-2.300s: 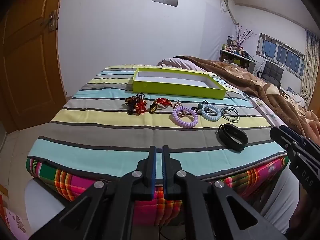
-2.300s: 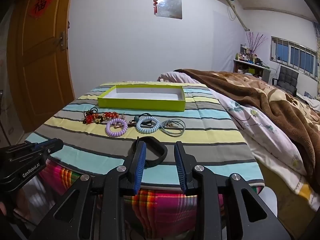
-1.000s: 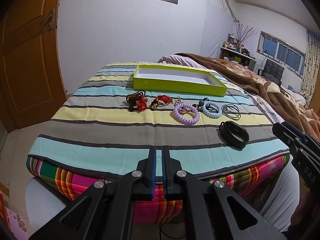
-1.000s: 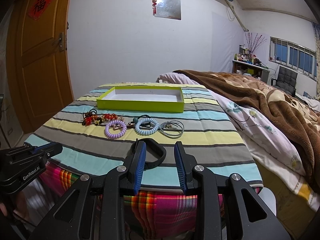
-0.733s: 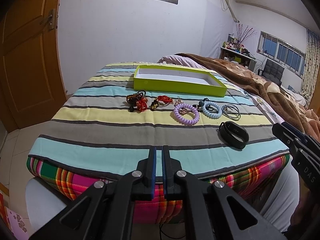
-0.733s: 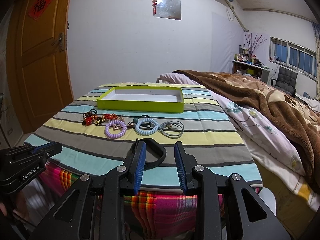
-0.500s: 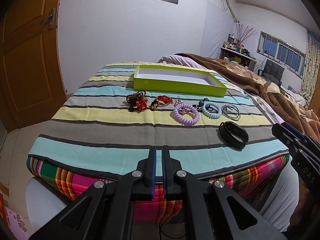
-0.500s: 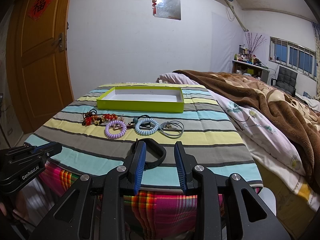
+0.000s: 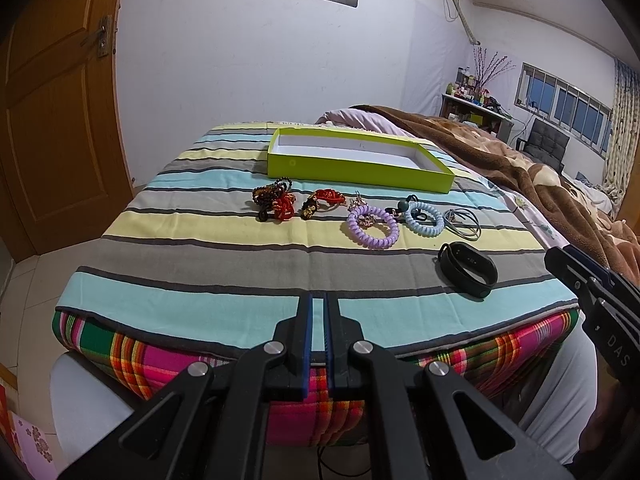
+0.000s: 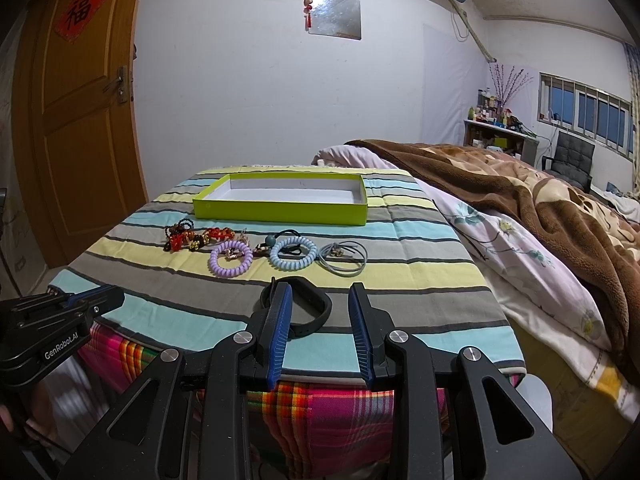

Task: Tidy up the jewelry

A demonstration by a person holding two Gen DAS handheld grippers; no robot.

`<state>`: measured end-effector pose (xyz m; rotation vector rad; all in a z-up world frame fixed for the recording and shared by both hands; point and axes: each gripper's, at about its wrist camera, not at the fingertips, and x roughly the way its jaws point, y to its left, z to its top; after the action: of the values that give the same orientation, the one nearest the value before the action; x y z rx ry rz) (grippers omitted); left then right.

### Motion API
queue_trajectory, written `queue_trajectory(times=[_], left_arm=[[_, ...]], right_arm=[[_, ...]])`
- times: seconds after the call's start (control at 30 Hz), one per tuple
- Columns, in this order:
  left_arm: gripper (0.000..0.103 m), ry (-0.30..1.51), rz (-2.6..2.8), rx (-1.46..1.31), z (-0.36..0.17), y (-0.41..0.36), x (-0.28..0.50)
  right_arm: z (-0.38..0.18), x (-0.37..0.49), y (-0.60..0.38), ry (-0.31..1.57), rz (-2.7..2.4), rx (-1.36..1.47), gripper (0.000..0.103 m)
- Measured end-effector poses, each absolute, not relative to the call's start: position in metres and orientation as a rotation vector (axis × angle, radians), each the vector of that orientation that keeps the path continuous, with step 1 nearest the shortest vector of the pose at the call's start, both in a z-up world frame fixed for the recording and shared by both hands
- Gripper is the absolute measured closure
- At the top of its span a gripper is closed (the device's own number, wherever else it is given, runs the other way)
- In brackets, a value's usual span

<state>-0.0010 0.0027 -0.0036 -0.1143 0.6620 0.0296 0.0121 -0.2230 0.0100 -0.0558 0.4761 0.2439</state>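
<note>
A lime green open box (image 9: 360, 160) (image 10: 280, 200) sits empty at the far side of the striped table. In front of it lies a row of jewelry: red and black bead bracelets (image 9: 276, 202) (image 10: 180, 236), a purple coil ring (image 9: 373, 226) (image 10: 231, 258), a light blue coil ring (image 9: 424, 222) (image 10: 293, 258), a grey cord loop (image 9: 462, 223) (image 10: 344, 260). A black wristband (image 9: 468, 268) (image 10: 308, 308) lies nearest. My left gripper (image 9: 316, 308) is shut and empty at the near table edge. My right gripper (image 10: 320, 304) is open, just short of the wristband.
The striped cloth (image 9: 200, 248) covers a table with a plaid skirt (image 10: 320, 408). A bed with a brown blanket (image 10: 520, 184) lies to the right. A wooden door (image 9: 52, 120) stands at the left. The right gripper shows at the left wrist view's right edge (image 9: 592, 292).
Almost nothing has moved. Both grippers hover in the same places with only a slight drift of view.
</note>
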Motion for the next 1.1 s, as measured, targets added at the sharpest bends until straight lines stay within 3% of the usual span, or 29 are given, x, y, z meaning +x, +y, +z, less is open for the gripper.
queue_trajectory(times=[1.1], left_arm=[[0.097, 0.68, 0.021, -0.121, -0.005, 0.004, 0.009]], right_arm=[[0.003, 0.026, -0.223, 0.516, 0.253, -0.062, 0.073]])
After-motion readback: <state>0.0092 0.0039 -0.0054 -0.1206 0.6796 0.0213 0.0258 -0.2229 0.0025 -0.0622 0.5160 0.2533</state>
